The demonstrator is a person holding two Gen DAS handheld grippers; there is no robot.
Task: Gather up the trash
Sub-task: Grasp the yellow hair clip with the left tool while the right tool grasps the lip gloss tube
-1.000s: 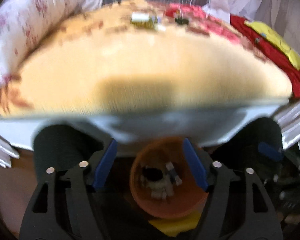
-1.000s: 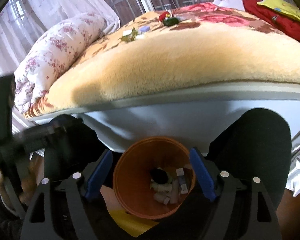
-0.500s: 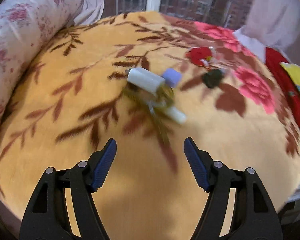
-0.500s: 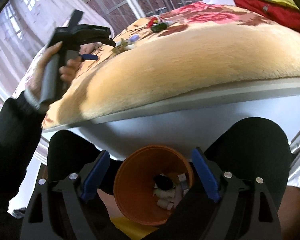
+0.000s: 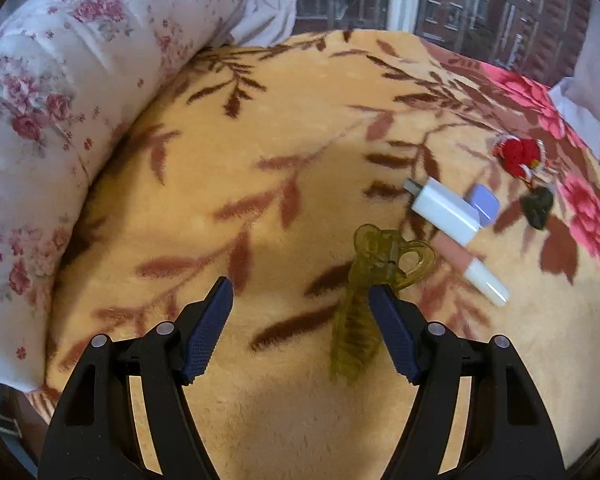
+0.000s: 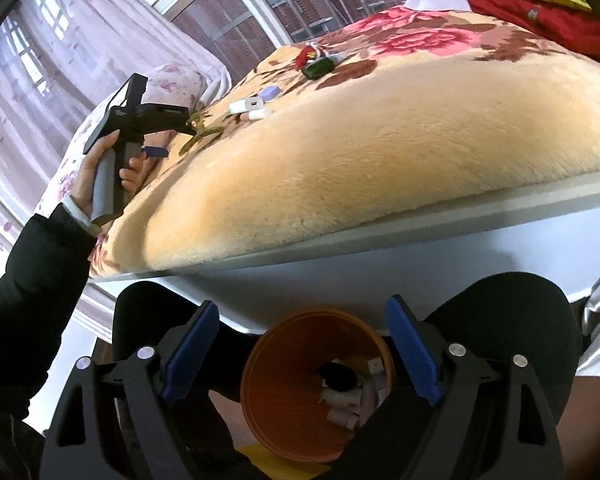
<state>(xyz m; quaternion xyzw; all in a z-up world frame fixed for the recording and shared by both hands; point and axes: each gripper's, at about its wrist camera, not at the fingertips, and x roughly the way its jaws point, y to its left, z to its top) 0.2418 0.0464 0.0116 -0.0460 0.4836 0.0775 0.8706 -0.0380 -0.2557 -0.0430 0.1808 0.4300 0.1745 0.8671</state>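
My left gripper (image 5: 299,286) hangs open over the tan flowered blanket (image 5: 260,184). An olive-green see-through hair clip (image 5: 364,292) lies just inside its right finger, untouched. Beyond it lie a white box (image 5: 446,210), a lilac piece (image 5: 486,202), a pink-and-white tube (image 5: 472,266), a red item (image 5: 518,156) and a dark green item (image 5: 536,206). My right gripper (image 6: 302,304) is open above the orange bin (image 6: 300,384), which holds several small pieces of trash. Its left pad stands clear of the rim. The right wrist view shows the left gripper (image 6: 188,126) by the hair clip (image 6: 202,132).
A flowered pillow (image 5: 52,120) lines the blanket's left side. A window with curtains is behind the bed. Red and yellow bedding (image 6: 540,4) lies at the far right. The bin sits between black-clad knees (image 6: 500,320) below the bed's grey edge (image 6: 380,236).
The left gripper left the bin, swung over the bed and came close to the hair clip. The right gripper stayed over the bin, and its jaws stand slightly wider.
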